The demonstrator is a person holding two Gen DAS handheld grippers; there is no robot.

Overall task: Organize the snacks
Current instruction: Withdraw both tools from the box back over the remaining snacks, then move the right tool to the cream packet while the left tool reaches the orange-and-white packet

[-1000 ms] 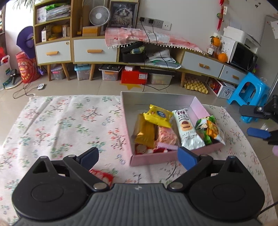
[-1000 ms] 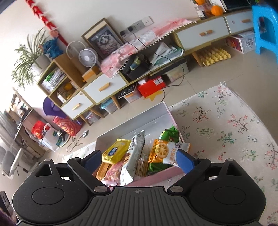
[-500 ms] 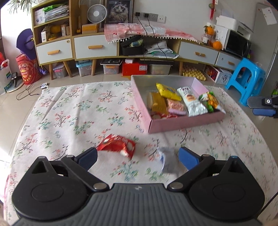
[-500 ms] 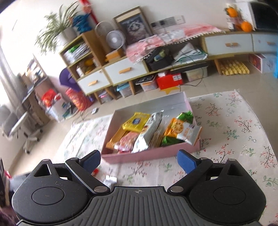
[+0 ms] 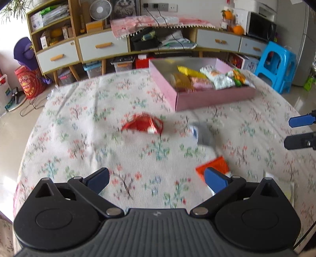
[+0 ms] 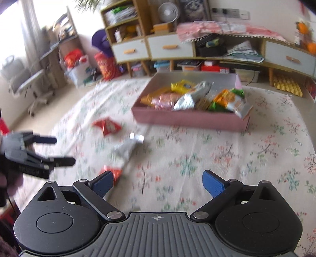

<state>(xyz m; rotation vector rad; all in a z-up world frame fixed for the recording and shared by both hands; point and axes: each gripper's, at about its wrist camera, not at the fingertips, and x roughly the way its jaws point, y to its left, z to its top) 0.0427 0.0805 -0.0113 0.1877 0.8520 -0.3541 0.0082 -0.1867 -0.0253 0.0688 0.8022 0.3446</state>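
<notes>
A pink box [image 5: 213, 97] [image 6: 189, 118] holds several snack packets at the far side of the floral cloth. Three loose packets lie nearer: a red one [image 5: 144, 124] [image 6: 106, 126], a silver one [image 5: 203, 133] [image 6: 128, 147] and an orange one [image 5: 214, 164] [image 6: 116, 172]. My left gripper [image 5: 156, 179] is open and empty above the cloth, the orange packet beside its right finger. My right gripper [image 6: 158, 182] is open and empty, the orange packet beside its left finger. Each gripper shows at the edge of the other's view [image 5: 298, 130] [image 6: 57, 150].
The floral cloth [image 5: 79, 138] covers a low table. Behind stand wooden drawer units [image 5: 102, 47], shelves and a fan [image 5: 97, 8]. A blue stool [image 5: 276, 65] is at the right. Storage boxes sit on the floor under the units.
Both grippers have pulled back from the pink box toward the near side. The three loose packets have come into view. Both stay open.
</notes>
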